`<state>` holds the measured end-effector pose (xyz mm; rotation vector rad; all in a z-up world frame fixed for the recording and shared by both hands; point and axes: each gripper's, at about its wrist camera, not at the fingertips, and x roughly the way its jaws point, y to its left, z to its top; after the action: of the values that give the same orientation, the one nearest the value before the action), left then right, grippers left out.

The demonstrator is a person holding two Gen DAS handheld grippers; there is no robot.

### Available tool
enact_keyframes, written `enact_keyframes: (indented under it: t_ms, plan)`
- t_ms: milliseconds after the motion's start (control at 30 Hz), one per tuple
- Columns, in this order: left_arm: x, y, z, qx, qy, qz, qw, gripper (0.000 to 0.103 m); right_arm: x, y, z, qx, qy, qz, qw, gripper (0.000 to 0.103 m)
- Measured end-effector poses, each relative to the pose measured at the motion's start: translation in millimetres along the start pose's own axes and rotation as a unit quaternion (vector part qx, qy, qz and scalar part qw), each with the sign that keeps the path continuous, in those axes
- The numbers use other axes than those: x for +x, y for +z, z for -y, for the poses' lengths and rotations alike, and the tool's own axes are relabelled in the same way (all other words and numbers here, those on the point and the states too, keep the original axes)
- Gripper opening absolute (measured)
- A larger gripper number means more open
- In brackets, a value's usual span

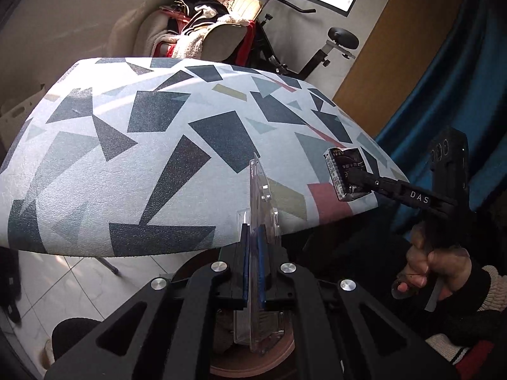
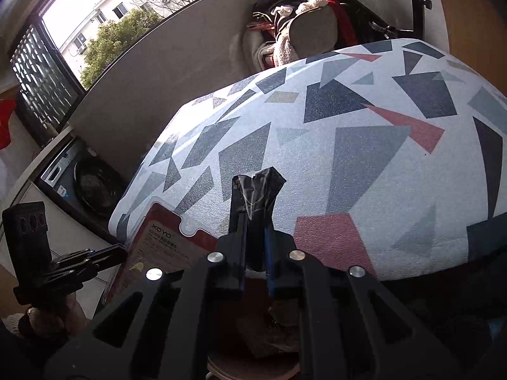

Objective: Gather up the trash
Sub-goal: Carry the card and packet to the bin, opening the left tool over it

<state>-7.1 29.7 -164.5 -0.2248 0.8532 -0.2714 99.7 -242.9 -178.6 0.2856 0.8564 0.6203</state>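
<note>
My left gripper is shut on a clear plastic blister pack, held edge-on at the near edge of the patterned table. In the right wrist view the same pack shows its red XOYO card backing, with the left gripper on it. My right gripper is shut on a crumpled black wrapper above the table's near edge. In the left wrist view this wrapper sits in the right gripper over the table's right corner. A round brown bin lies below both grippers.
A chair piled with clothes and an exercise bike stand behind the table. A blue curtain hangs at the right. A dark pan sits on a low unit left of the table. The bin also shows in the right wrist view.
</note>
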Motion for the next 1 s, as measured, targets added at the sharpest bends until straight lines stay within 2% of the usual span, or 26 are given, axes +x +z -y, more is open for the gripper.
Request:
enact_keyframes:
  t_ms: [333, 433, 500, 533, 567, 633, 700, 733, 867, 1000]
  plan:
    - [8, -3, 4, 0.007, -0.007, -0.016, 0.9998, 0.005, 6, -8, 0, 0.002, 0.004, -0.016, 1.000, 0.013]
    - [13, -5, 5, 0.005, -0.019, -0.029, 0.9994, 0.005, 8, -11, -2, -0.002, 0.005, -0.021, 1.000, 0.013]
    - [15, -6, 6, 0.007, -0.026, -0.033, 0.9991, 0.010, 10, -12, -2, 0.001, 0.008, -0.028, 1.000, 0.014]
    - [16, -6, 7, 0.007, -0.030, -0.035, 0.9989, 0.020, 11, -13, -3, 0.001, 0.009, -0.030, 1.000, 0.014]
    - [15, -5, 8, 0.008, -0.033, -0.033, 0.9989, 0.036, 11, -14, -3, 0.000, 0.009, -0.032, 0.999, 0.014]
    - [11, -4, 11, 0.013, -0.030, -0.023, 0.9992, 0.051, 12, -15, -4, -0.002, 0.009, -0.035, 0.999, 0.014]
    - [7, -2, 13, 0.023, -0.017, -0.015, 0.9995, 0.060, 14, -16, -5, -0.003, 0.010, -0.038, 0.999, 0.014]
    - [4, 0, 13, 0.024, -0.009, -0.010, 0.9996, 0.067, 14, -17, -6, -0.004, 0.010, -0.040, 0.999, 0.014]
    - [-9, 8, 6, 0.010, 0.016, 0.013, 0.9997, 0.085, 18, -25, -12, -0.017, 0.012, -0.053, 0.998, 0.014]
    - [-25, 13, -7, -0.012, 0.045, 0.039, 0.9981, 0.092, 25, -34, -20, -0.034, 0.015, -0.075, 0.997, 0.015]
